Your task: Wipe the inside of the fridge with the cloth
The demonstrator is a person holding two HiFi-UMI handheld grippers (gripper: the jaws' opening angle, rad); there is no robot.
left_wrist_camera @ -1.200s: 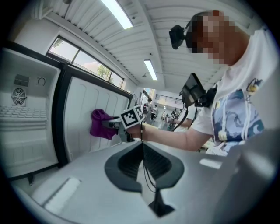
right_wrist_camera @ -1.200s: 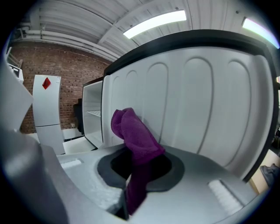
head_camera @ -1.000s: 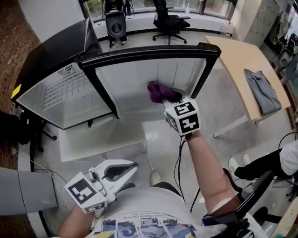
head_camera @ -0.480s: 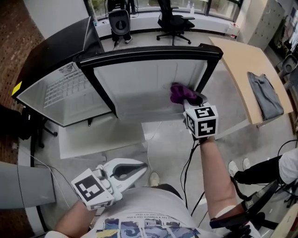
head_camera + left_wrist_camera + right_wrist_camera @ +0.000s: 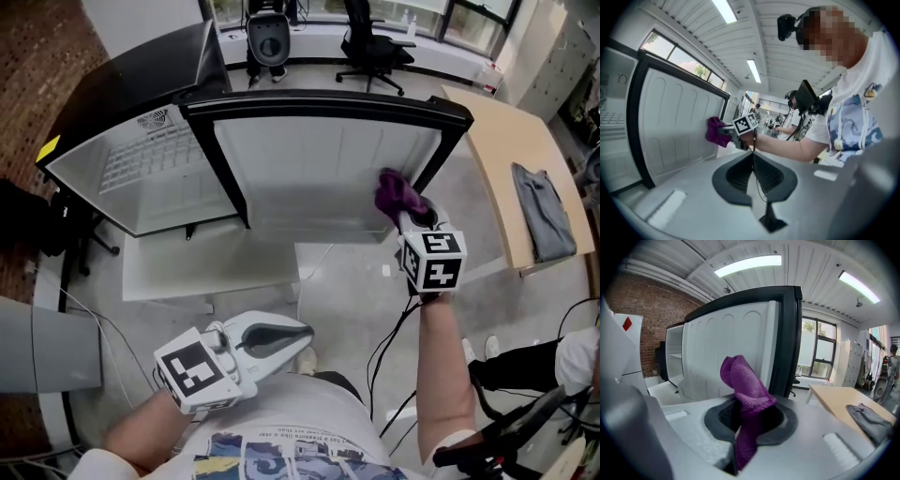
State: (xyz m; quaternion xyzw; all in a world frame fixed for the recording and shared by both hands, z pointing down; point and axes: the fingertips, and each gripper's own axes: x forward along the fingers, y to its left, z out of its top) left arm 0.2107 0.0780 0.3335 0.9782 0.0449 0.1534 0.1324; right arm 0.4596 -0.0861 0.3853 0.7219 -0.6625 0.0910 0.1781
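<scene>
The right gripper [image 5: 408, 217] is found closed on a purple cloth [image 5: 394, 192]. In the right gripper view the cloth [image 5: 743, 380] is clamped between the jaws. Its bunched upper part projects past them towards 12 o'clock and a tail hangs towards 6 o'clock.

The cloth is held at the 3 o'clock side of the fridge's ribbed white inner panel [image 5: 319, 169], just beside the black frame [image 5: 441, 155]. In the left gripper view it appears pressed against the panel.

The left gripper [image 5: 302, 330] is held at 7 o'clock in the head view, near the person's body. Its jaws are together with nothing between them.

A grey garment [image 5: 544, 211] is noted on a table [image 5: 497, 141] at 3 o'clock.
</scene>
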